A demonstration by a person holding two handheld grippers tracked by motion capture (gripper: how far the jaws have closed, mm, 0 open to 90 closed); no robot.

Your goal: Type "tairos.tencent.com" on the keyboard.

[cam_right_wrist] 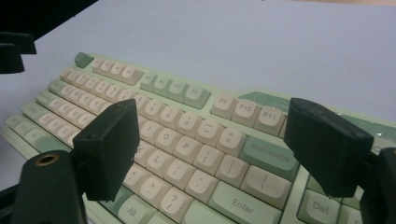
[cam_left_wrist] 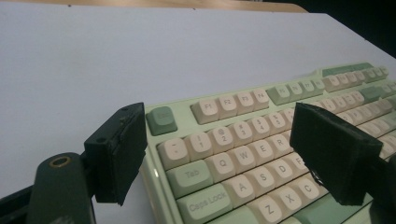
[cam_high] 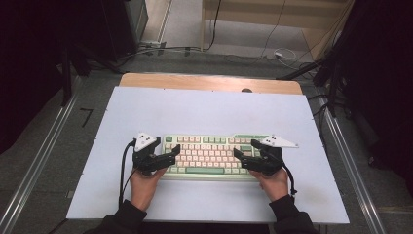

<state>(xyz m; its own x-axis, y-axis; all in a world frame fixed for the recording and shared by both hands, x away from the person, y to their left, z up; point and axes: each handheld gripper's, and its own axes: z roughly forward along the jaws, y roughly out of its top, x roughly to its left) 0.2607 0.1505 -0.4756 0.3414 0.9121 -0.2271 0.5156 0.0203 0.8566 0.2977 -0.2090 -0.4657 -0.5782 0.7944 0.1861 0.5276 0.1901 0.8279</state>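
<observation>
You hold both grippers spread wide over the two ends of a pale green plastic keyboard [cam_high: 210, 155] with cream and green keycaps.

The keyboard lies flat near your edge of the matte, pale lilac-white table sheet [cam_high: 204, 109], long side facing you; its rounded keycaps look smooth and slightly glossy, cream for letters and numbers, sage green for Esc, Tab, Caps Lock, Enter and Backspace. Your left gripper [cam_high: 168, 157], [cam_left_wrist: 217, 156] hangs over the keyboard's left end, its blocky black jaws with rough, scuffed pads standing well apart above the Esc-to-C corner, clamping nothing. Your right gripper [cam_high: 242, 158], [cam_right_wrist: 212, 151] sits at the right end, its jaws likewise parted over the keys left of Enter and Backspace, with nothing gripped between them. A bare wooden strip [cam_high: 209, 82] shows past the sheet's far edge.
</observation>
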